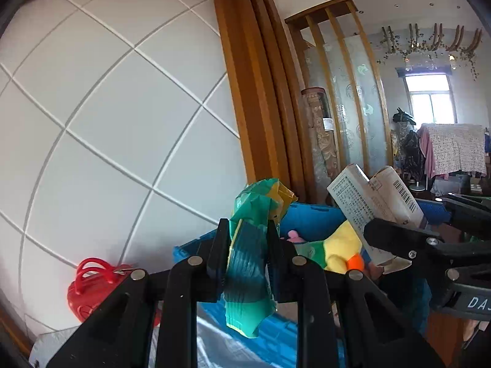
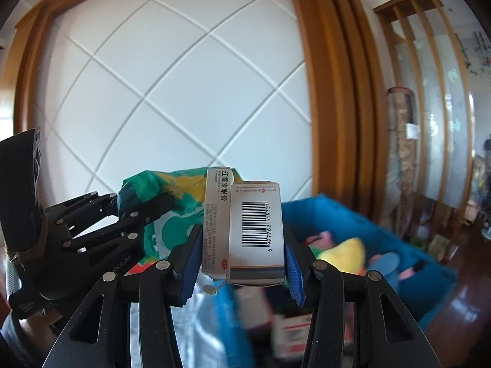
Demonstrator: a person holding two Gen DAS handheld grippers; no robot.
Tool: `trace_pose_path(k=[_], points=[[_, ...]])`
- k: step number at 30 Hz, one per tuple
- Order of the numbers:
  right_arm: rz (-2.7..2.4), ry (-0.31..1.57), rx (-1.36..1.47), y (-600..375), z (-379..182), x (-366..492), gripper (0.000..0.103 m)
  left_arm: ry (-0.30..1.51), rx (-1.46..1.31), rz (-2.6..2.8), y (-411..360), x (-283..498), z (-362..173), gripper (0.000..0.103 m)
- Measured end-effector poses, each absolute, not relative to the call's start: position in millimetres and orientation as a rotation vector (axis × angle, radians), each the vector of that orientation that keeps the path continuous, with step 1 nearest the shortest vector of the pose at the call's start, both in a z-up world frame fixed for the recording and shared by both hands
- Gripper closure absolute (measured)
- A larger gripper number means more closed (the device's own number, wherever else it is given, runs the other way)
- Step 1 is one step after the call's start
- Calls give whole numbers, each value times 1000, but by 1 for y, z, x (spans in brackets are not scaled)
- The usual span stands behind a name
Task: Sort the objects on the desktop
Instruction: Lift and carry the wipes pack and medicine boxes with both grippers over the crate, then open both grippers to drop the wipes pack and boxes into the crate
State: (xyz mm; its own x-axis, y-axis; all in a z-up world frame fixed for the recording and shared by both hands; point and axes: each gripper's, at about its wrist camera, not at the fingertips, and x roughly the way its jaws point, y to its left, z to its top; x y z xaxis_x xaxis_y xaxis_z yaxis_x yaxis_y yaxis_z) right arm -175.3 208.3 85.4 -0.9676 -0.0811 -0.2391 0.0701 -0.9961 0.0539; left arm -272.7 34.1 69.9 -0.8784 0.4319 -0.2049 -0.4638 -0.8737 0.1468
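I am looking at my matte black, silver-riveted left gripper (image 1: 248, 254) and blue-padded black right gripper (image 2: 241, 263).

Daylit fisheye views, blurred lower right

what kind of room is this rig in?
Most likely a lived-in home: a wooden slat room divider, a cloth-draped rack by the window, and a blue bin holding plush toys.

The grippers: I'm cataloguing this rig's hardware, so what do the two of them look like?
Both are black plastic linkage frames with silver rivets. The left gripper has black ribbed pads; the right gripper has blue ribbed pads. White lettering marks each body, only partly legible. The right wrist view shows a dark sleeve behind the left one.
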Motion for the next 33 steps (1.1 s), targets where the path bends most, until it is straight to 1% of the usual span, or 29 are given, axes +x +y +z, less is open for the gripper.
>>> trace_pose_path(k=[4, 5, 6, 7, 8, 9, 11, 16, 19, 25, 29, 33], points=[[-3109, -121, 397, 269, 85, -185, 55, 260, -279, 2630, 85, -287, 66, 81], [-3127, -140, 405, 282, 84, -188, 55, 255, -296, 2628, 94, -291, 64, 79], [-3139, -152, 425, 294, 83, -193, 49, 250, -318, 2628, 102, -296, 63, 73], [-3150, -155, 458, 306, 81, -201, 31, 246, -334, 2634, 109, -298, 61, 66], [-3161, -159, 476, 315, 77, -209, 24, 240, -340, 2645, 114, -300, 60, 44], [-3174, -165, 477, 324, 74, -214, 18, 237, -333, 2659, 117, -300, 58, 20], [-3178, -185, 496, 338, 68, -221, 18, 228, -305, 2694, 122, -298, 57, 2], [-3130, -253, 490, 354, 57, -225, 15, 231, -234, 2776, 125, -294, 61, 0], [-3088, -250, 477, 351, 52, -224, 15, 232, -231, 2829, 119, -291, 61, 0], [-3019, -252, 430, 329, 51, -213, 15, 178, -279, 2900, 95, -279, 61, 0], [-2979, -242, 423, 308, 53, -199, 15, 199, -226, 2994, 80, -254, 65, 0], [-2969, -229, 410, 286, 57, -177, 15, 151, -193, 2963, 57, -226, 72, 0]])
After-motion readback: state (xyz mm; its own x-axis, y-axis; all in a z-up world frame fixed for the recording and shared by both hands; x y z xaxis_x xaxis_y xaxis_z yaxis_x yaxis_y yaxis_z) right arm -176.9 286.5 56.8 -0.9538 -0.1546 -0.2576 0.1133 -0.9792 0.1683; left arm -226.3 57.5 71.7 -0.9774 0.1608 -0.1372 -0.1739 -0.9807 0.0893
